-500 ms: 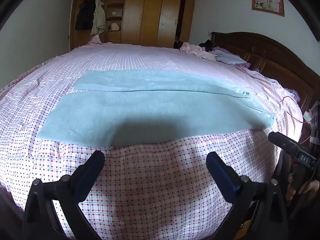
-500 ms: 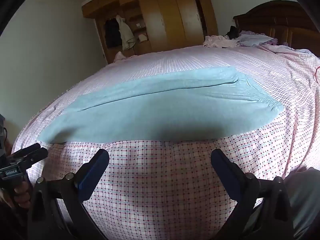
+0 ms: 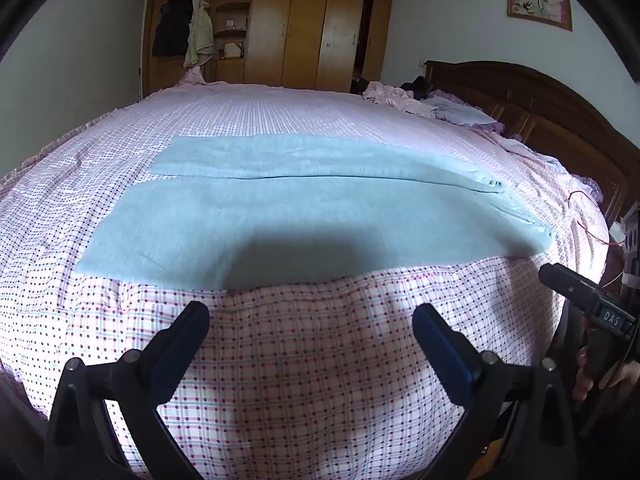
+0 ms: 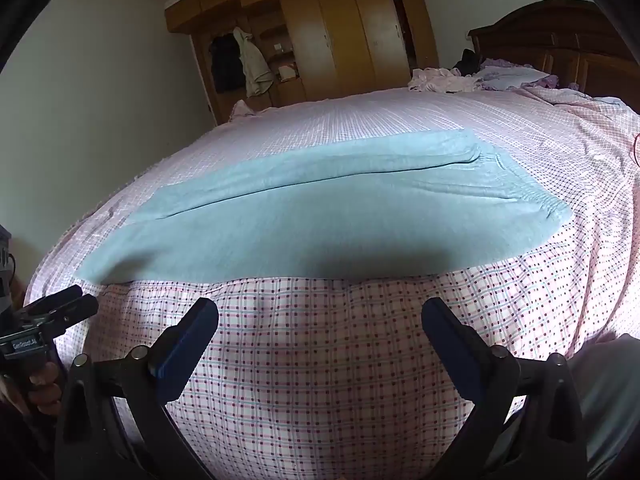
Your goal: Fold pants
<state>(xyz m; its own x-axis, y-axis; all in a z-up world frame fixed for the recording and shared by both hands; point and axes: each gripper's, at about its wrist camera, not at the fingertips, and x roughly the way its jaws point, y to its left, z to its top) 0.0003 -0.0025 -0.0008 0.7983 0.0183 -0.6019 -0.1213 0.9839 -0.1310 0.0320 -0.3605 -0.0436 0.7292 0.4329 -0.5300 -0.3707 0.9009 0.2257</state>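
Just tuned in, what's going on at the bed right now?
A person holds a gripper in each hand over a bed with a checked cover. Light blue pants lie spread flat across it, both legs side by side, waistband to the right. The left gripper and right gripper are open and empty, short of the pants' near edge. No fold has been made yet.

pants (image 3: 312, 216) flat on bed (image 3: 320, 360) | wardrobe (image 3: 304, 24) behind bed | headboard (image 3: 560, 120) right

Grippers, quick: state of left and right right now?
Left gripper: open, holding nothing, short of the pants.
Right gripper: open, holding nothing.
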